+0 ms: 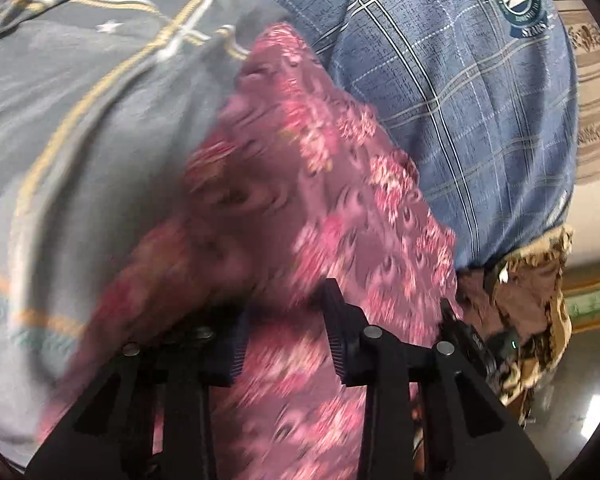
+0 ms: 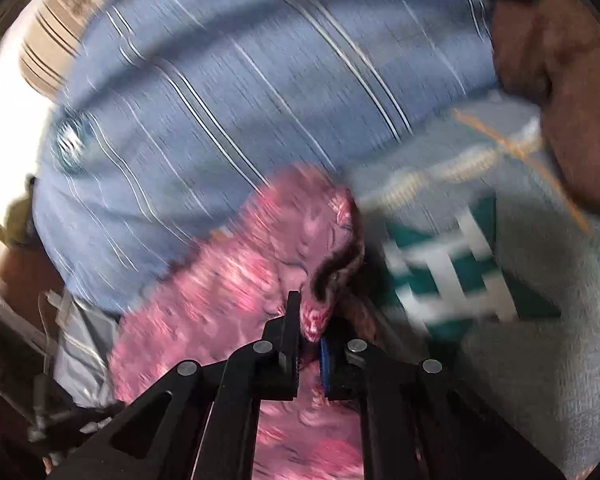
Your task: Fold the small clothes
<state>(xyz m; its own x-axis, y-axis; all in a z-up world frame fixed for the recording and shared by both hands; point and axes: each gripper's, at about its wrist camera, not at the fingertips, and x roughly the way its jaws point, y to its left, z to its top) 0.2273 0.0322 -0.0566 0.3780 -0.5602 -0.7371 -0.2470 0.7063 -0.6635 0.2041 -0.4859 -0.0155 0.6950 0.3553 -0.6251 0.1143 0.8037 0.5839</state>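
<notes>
A pink patterned garment [image 1: 320, 208] fills the middle of the left wrist view, blurred by motion. My left gripper [image 1: 286, 344] stands open, its fingers apart with the pink cloth between and behind them. In the right wrist view my right gripper [image 2: 310, 344] is shut on a bunched fold of the same pink garment [image 2: 236, 280], held close to the person's body.
The person's blue plaid shirt [image 1: 460, 100] is at the right. A grey blanket with yellow lines and a green patch [image 1: 80, 120] lies at the left and also shows in the right wrist view [image 2: 480, 272]. A leopard-print cloth [image 1: 540, 280] hangs at the right.
</notes>
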